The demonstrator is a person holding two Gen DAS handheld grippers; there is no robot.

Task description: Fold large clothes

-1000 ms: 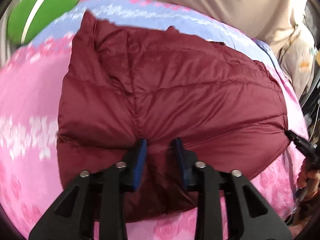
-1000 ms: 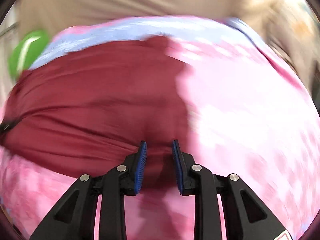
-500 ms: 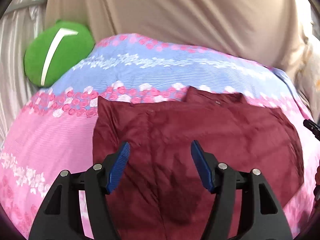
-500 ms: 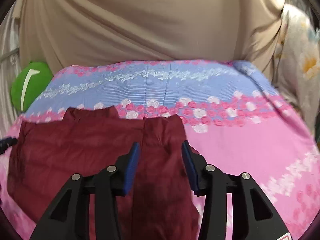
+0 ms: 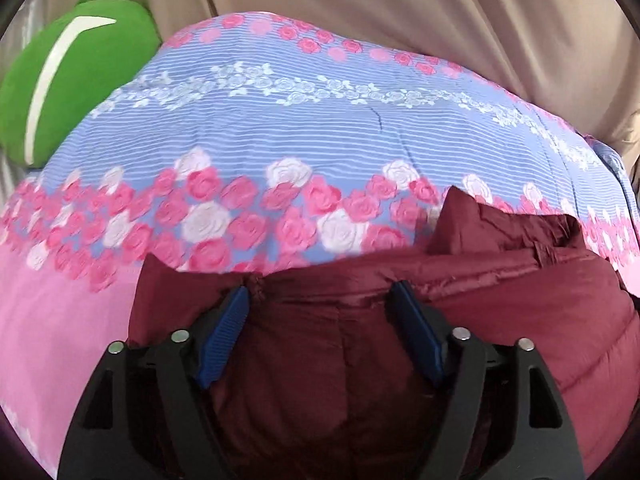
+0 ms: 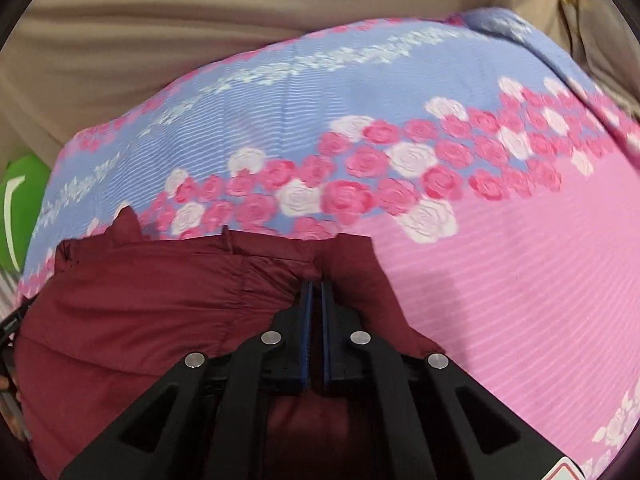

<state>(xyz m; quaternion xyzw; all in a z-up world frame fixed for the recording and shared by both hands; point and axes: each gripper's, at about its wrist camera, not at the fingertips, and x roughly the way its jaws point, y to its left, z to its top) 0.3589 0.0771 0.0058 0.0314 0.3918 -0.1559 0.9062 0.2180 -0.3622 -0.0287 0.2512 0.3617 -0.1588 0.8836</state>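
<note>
A dark red puffer jacket (image 5: 500, 312) lies flat on the flowered bed cover (image 5: 320, 140), and its far edge runs just ahead of both grippers. My left gripper (image 5: 320, 290) hovers over that far edge near the left corner. Its jaws are opening, with the fabric below them and neither pad pressing on it. In the right wrist view my right gripper (image 6: 316, 284) is shut at the far edge of the jacket (image 6: 140, 312) near its right corner. The fabric puckers into the tips there.
The pink and blue bed cover (image 6: 500, 260) stretches away beyond the jacket. A green pillow (image 5: 72, 76) lies at the far left corner. A beige curtain (image 5: 400, 0) hangs behind the bed.
Both grippers have travelled forward over the jacket from its near part to its far edge. The left jaws have spread wide. The right jaws have come together on the edge.
</note>
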